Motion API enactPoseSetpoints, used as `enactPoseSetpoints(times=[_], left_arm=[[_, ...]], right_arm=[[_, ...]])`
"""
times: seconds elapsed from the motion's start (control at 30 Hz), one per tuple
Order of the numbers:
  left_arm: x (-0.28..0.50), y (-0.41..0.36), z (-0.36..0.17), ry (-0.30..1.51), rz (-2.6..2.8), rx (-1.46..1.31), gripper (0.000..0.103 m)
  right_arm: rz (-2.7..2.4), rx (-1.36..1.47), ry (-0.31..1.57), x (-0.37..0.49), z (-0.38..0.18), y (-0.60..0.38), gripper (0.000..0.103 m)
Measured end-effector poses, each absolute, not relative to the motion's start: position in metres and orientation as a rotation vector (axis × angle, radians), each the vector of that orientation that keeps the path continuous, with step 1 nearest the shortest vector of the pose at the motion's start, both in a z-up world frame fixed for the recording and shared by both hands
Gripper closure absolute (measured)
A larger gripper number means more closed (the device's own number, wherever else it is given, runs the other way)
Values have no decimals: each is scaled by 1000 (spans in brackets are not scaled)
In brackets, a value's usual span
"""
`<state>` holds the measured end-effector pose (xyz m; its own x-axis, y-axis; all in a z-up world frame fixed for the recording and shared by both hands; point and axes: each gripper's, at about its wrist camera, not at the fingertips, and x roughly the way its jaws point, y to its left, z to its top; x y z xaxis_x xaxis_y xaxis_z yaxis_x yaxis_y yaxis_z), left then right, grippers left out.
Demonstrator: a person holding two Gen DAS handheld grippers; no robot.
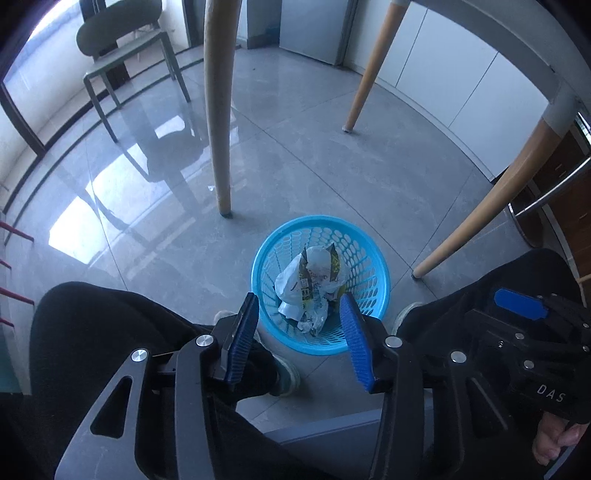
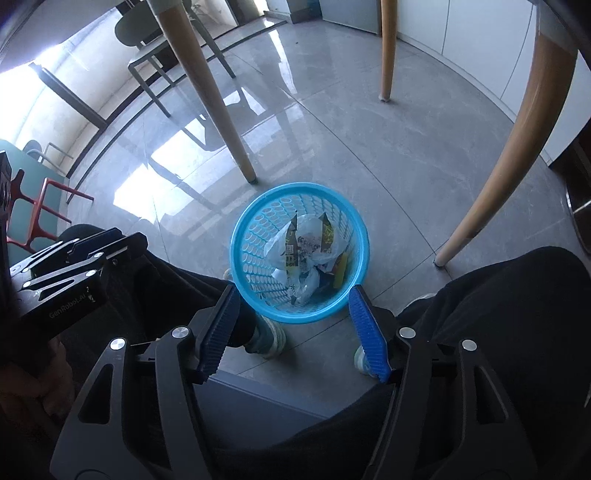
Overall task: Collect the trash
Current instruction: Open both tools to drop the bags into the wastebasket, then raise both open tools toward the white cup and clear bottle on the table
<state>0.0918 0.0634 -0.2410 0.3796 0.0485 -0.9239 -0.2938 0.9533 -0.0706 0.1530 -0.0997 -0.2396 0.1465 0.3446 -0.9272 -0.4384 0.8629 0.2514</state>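
A blue perforated plastic basket (image 1: 373, 273) (image 2: 255, 254) stands on the grey tile floor between a seated person's feet. Inside it lie crumpled wrappers (image 1: 314, 284) (image 2: 306, 254): white plastic, a dark printed packet and a yellow piece. My left gripper (image 1: 299, 325) hangs well above the basket's near rim, its blue pads apart and nothing between them. My right gripper (image 2: 293, 317) is also high over the near rim, open and empty. Each gripper shows in the other's view: the right one (image 1: 524, 332) at the right edge, the left one (image 2: 77, 266) at the left edge.
Wooden table legs (image 1: 218, 110) (image 2: 517, 147) stand around the basket, under a table top (image 1: 517, 33). A green chair (image 1: 125, 48) is far back left, and a red frame (image 2: 37, 218) at the left. The person's black-trousered knees (image 1: 110, 332) (image 2: 517, 314) flank the basket, shoes (image 2: 269, 336) beside it.
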Motion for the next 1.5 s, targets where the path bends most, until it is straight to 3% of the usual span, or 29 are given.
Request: enactPoseSetpoints(times=[0.4, 0.6, 0.73, 1.07, 1.5], left_arm=[[62, 33, -155, 962, 135, -108, 29], [47, 25, -114, 833, 118, -83, 7], [47, 26, -92, 774, 119, -87, 6], [72, 29, -51, 673, 106, -101, 6], [147, 29, -38, 659, 74, -106, 6]], right_arm=[[607, -97, 1046, 112, -145, -139, 27], [624, -72, 923, 99, -99, -154, 17], [608, -65, 836, 98, -69, -161, 9], [528, -26, 729, 132, -25, -180, 9], [477, -8, 708, 212, -19, -194, 9]])
